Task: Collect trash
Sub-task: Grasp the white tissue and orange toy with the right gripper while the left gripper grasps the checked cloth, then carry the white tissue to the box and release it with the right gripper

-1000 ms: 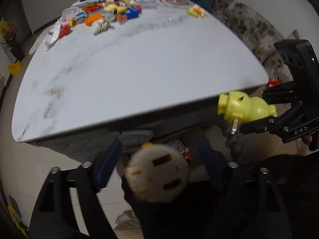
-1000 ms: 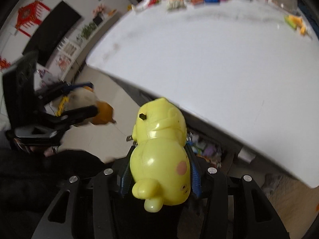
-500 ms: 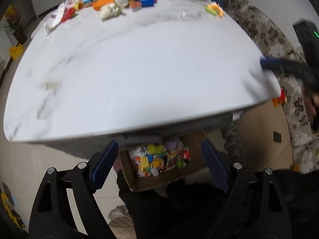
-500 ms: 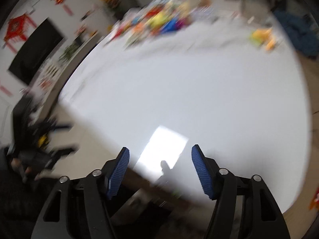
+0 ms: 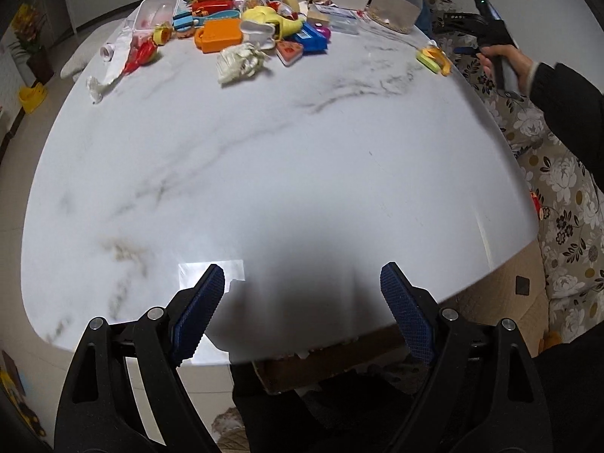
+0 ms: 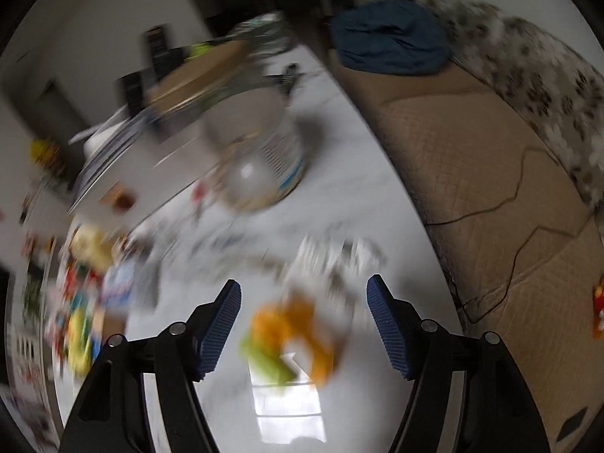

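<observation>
An orange and green piece of trash (image 6: 290, 336) is seen blurred on the marble table (image 5: 264, 158), close to its right edge, alone and apart from the rest. In the right wrist view it lies just ahead of the right gripper (image 6: 304, 326) and between the lines of its fingers, but it is not touched by the pads. The jaws of this gripper have just been opening and are spread, with nothing held. In the left wrist view the same trash (image 5: 434, 58) is found at the far right edge of the table, just beside the right gripper (image 5: 473, 36), which is gripped by a hand (image 5: 506, 62) in a dark sleeve.

A heap of mixed trash (image 5: 241, 28) is spread along the far edge, with a clear jar (image 5: 396, 2) at its right end. The near half of the table is bare.

The left gripper (image 5: 302, 298) is held above the near edge, its jaws wide and nothing between them. A cardboard box (image 5: 302, 366) is partly seen under that edge.
</observation>
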